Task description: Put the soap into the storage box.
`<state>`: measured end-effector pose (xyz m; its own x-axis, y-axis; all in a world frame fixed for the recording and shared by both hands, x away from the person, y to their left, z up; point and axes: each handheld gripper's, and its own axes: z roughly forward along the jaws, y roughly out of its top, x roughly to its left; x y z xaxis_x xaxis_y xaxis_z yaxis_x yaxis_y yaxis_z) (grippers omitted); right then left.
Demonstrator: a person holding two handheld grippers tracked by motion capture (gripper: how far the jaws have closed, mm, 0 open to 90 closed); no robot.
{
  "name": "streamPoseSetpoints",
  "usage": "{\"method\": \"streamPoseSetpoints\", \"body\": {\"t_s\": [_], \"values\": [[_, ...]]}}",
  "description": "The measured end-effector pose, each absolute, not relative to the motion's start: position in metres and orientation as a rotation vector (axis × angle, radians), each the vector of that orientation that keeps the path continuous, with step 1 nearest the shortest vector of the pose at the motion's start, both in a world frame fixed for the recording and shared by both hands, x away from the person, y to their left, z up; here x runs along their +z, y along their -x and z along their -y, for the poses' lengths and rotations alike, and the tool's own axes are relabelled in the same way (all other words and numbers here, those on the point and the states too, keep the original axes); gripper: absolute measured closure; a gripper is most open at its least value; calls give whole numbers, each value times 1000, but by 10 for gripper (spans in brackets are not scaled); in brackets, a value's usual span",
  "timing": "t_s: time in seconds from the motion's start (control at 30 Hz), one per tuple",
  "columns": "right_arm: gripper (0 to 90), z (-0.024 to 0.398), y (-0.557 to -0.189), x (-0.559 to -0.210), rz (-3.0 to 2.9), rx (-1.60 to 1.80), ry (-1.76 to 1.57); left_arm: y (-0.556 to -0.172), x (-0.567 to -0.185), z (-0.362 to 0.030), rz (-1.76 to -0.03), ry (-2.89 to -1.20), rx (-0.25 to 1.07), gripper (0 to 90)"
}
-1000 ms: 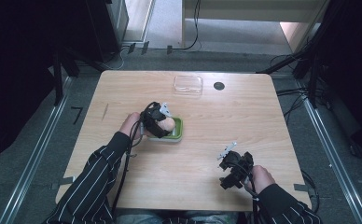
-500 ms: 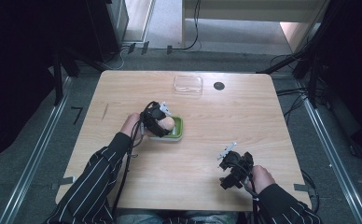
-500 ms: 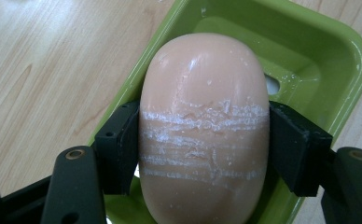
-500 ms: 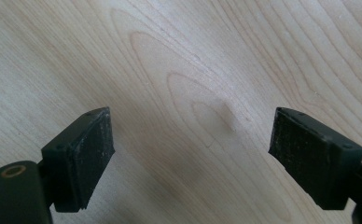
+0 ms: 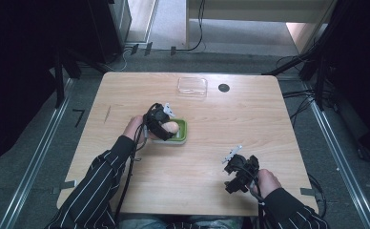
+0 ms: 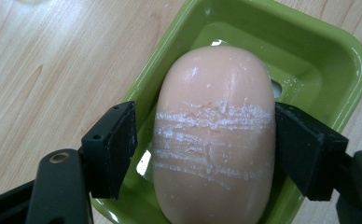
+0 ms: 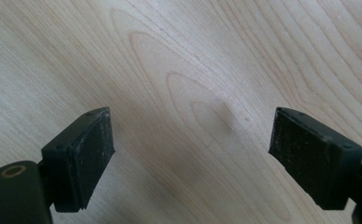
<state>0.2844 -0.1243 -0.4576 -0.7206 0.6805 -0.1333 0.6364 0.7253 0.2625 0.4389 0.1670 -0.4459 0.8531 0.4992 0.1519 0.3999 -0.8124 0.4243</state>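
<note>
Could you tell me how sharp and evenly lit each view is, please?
High view: table bright, surroundings very dark. Left gripper view: soap sharp, glare on the wet green dish. Right gripper view: wood grain crisp, soft shadow between the fingers.

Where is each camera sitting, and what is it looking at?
High view: above the person's side, looking down on the table; both striped sleeves and hands show.
Left gripper view: rides on the left claw, looking down at the soap in the green dish; its black jaws show.
Right gripper view: rides on the right claw, facing bare wood.
Shared: soap and dish also show from above.
</note>
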Motion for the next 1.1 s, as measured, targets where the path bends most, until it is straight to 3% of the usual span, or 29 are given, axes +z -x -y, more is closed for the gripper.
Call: {"method": "streamPoseSetpoints", "body": {"t_s": [0.57, 1.1], "values": [[143, 125, -285, -458, -2709, 297, -1045, -439, -443, -170, -718, -2643, 386, 189], [143, 125, -285, -457, -2708, 298, -1048, -432, -425, -180, -813, -2561, 418, 61]]}}
